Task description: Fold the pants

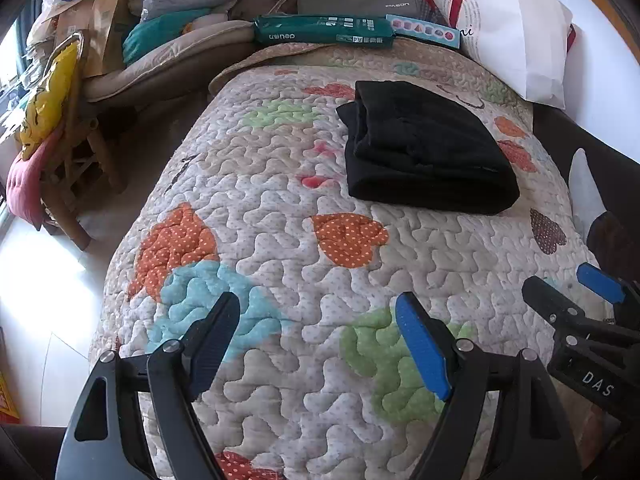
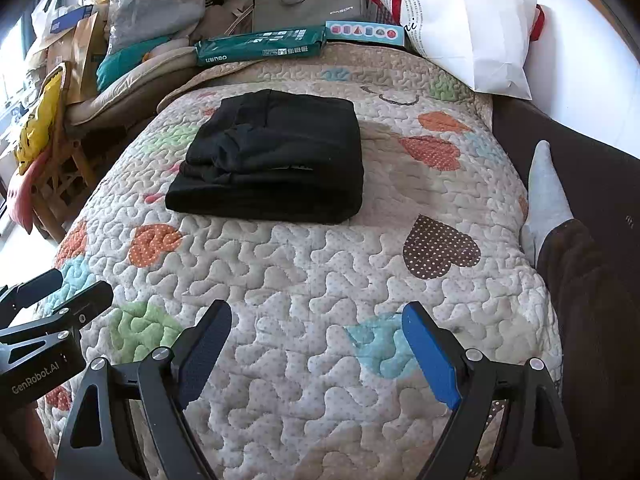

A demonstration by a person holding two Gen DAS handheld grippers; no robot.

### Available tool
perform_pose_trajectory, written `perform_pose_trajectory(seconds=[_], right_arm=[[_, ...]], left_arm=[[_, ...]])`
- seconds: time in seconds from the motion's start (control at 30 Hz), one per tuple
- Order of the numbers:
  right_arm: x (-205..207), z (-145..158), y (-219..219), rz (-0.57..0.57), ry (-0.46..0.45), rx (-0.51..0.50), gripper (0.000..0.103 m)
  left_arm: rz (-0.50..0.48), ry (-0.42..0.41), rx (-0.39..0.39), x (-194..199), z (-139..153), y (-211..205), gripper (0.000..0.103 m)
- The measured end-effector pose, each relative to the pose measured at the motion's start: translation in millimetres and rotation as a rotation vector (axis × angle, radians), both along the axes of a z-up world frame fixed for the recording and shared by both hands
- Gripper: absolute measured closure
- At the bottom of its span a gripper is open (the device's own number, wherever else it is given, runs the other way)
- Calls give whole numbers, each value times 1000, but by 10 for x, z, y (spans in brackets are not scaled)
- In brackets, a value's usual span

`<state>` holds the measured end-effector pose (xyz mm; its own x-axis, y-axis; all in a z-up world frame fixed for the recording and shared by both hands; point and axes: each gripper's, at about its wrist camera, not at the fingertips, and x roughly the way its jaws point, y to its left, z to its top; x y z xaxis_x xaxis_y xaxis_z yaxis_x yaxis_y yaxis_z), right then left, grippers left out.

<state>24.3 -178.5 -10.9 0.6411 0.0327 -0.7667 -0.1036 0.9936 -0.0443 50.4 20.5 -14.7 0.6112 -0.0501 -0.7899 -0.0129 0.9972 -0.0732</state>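
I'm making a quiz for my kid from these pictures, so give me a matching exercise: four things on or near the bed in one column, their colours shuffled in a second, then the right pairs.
Things:
1. folded pants
2. paper pack
3. bag
4. sock

Colours:
A. white
B. dark green
C. light grey
D. black

Pairs: 1-D, 2-B, 3-A, 4-C
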Motion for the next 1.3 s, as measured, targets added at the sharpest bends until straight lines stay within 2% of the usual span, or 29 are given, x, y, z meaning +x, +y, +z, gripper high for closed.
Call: perform_pose_trajectory(seconds=[1.3], right_arm=[[5,-62,-3,-7,18,5,12]], left_arm=[[-23,12,18,-12,-44,-66,23]])
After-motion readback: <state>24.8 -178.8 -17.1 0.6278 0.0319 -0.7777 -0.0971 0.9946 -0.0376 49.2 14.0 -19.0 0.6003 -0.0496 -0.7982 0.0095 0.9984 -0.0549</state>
